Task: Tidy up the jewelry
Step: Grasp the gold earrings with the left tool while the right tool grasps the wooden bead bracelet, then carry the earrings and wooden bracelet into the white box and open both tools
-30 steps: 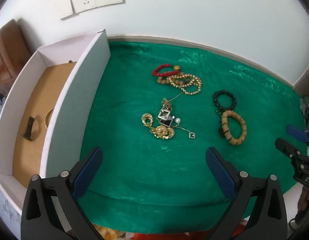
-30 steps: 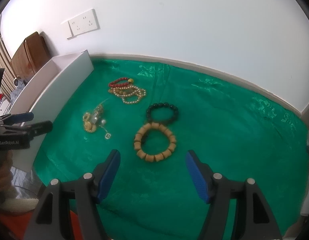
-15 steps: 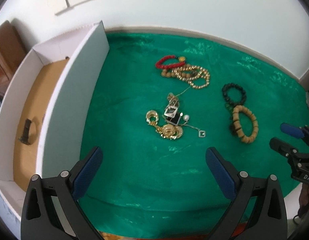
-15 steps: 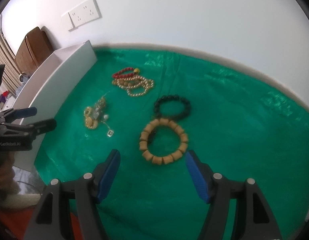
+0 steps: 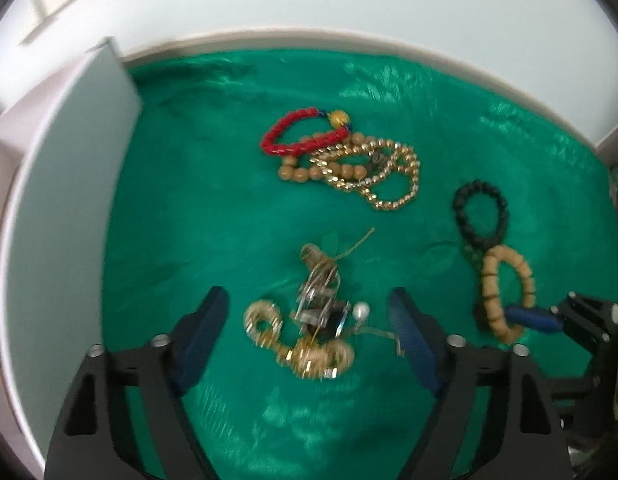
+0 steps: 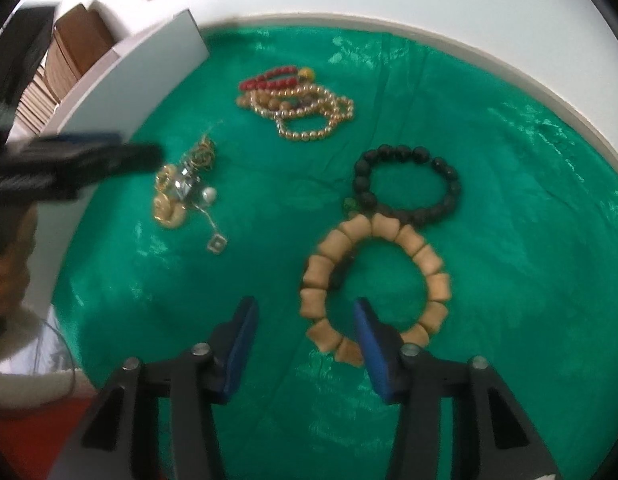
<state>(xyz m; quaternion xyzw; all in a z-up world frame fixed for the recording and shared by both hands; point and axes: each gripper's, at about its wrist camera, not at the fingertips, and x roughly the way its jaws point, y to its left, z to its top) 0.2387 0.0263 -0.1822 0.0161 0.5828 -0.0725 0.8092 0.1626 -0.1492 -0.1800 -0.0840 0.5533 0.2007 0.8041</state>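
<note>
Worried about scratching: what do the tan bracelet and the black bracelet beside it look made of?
Tan bracelet: probably wood, matte, chunky squared beads with no shine. Black bracelet: round dull-dark beads, perhaps stone or lava; the look leaves it open.

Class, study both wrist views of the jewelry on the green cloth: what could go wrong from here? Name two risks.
1. The left gripper, jaws closing around the tangled gold-and-silver chain pile, may lift several linked pieces at once.
2. The right gripper, jaws closing beside the tan wooden bead bracelet, may drag the touching black bead bracelet or bunch the green cloth.
</note>
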